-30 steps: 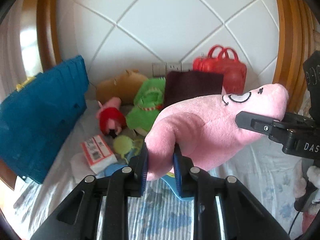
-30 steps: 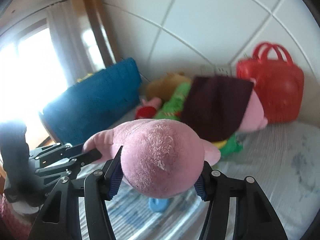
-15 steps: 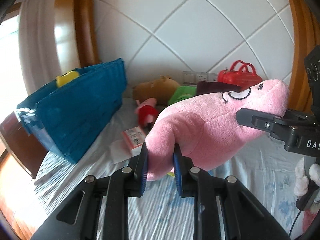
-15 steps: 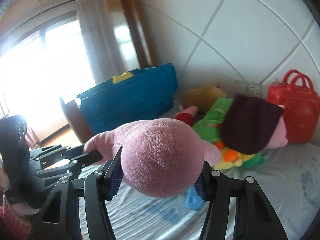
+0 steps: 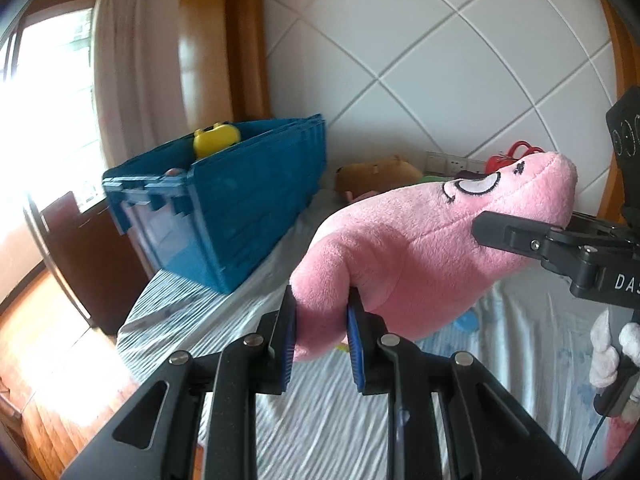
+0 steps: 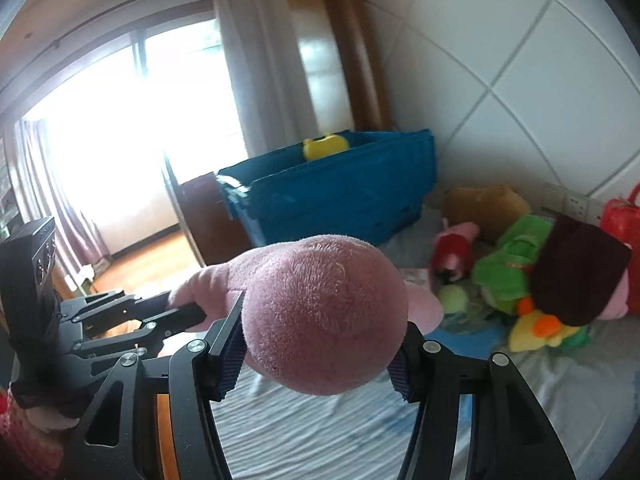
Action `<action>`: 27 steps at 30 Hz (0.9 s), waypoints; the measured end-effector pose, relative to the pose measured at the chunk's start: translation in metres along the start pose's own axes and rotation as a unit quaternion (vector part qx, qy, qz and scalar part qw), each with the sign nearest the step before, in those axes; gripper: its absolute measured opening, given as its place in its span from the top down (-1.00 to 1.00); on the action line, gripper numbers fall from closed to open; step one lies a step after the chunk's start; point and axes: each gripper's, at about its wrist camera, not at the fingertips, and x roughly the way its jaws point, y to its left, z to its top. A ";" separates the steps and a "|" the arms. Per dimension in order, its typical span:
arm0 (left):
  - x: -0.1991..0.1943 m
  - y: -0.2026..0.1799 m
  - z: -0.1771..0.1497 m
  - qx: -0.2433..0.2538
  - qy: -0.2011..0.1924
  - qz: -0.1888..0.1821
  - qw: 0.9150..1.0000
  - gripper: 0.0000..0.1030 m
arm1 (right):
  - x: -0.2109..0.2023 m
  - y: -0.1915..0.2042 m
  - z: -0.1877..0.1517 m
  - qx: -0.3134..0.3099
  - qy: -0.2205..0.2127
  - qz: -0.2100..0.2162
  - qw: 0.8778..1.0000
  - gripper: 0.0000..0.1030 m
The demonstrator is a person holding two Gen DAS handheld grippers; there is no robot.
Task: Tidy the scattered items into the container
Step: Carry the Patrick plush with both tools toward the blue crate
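Above a bed with a pale striped sheet [image 5: 320, 420], against a white tiled wall, both grippers carry a pink plush pig toy [image 5: 420, 248]. Left gripper [image 5: 321, 342] clamps its narrow end; right gripper [image 6: 318, 354] clamps its rounded snout. Far left stands a blue plastic crate [image 5: 248, 200], contents mostly hidden.

white curtain [image 6: 256, 60], bright window [image 6: 112, 128], tiled wall [image 5: 420, 60]

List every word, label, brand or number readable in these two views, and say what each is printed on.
"DAS", cut off by the picture's edge: white letters on the black body of the right gripper, which is clamped on the pink plush toy.
Nothing else can be read: the blue crate and the left gripper show no text.
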 end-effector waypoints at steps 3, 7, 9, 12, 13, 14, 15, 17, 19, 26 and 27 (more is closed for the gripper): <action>-0.008 0.023 -0.009 -0.006 0.003 0.006 1.000 0.58 | 0.010 0.025 -0.001 -0.006 0.008 0.007 1.000 -0.13; -0.020 0.051 -0.018 -0.016 -0.001 0.012 1.000 0.58 | 0.022 0.058 0.001 -0.015 0.012 0.013 1.000 -0.13; -0.026 0.066 -0.022 -0.020 -0.003 0.014 1.000 0.58 | 0.026 0.071 0.002 -0.021 0.012 0.014 1.000 -0.13; -0.032 0.086 -0.025 -0.023 -0.007 0.016 1.000 0.57 | 0.035 0.095 0.006 -0.031 0.012 0.015 0.999 -0.13; -0.034 0.093 -0.026 -0.024 -0.008 0.017 1.000 0.57 | 0.038 0.102 0.006 -0.033 0.013 0.015 0.999 -0.13; -0.036 0.100 -0.028 -0.026 -0.009 0.016 0.999 0.57 | 0.040 0.109 0.007 -0.034 0.012 0.015 0.999 -0.13; -0.037 0.107 -0.029 -0.027 -0.010 0.016 0.999 0.58 | 0.042 0.115 0.007 -0.035 0.012 0.015 0.999 -0.13; -0.038 0.116 -0.031 -0.027 -0.011 0.017 0.999 0.57 | 0.048 0.125 0.008 -0.037 0.012 0.015 0.999 -0.13; -0.038 0.126 -0.032 -0.032 -0.009 0.018 0.999 0.58 | 0.053 0.133 0.009 -0.039 0.015 0.016 0.999 -0.13; -0.031 0.148 -0.029 -0.041 -0.008 0.030 0.999 0.57 | 0.078 0.144 0.019 -0.050 0.023 0.030 0.998 -0.14; -0.029 0.152 -0.028 -0.044 -0.009 0.034 0.998 0.57 | 0.081 0.144 0.021 -0.052 0.023 0.034 0.998 -0.14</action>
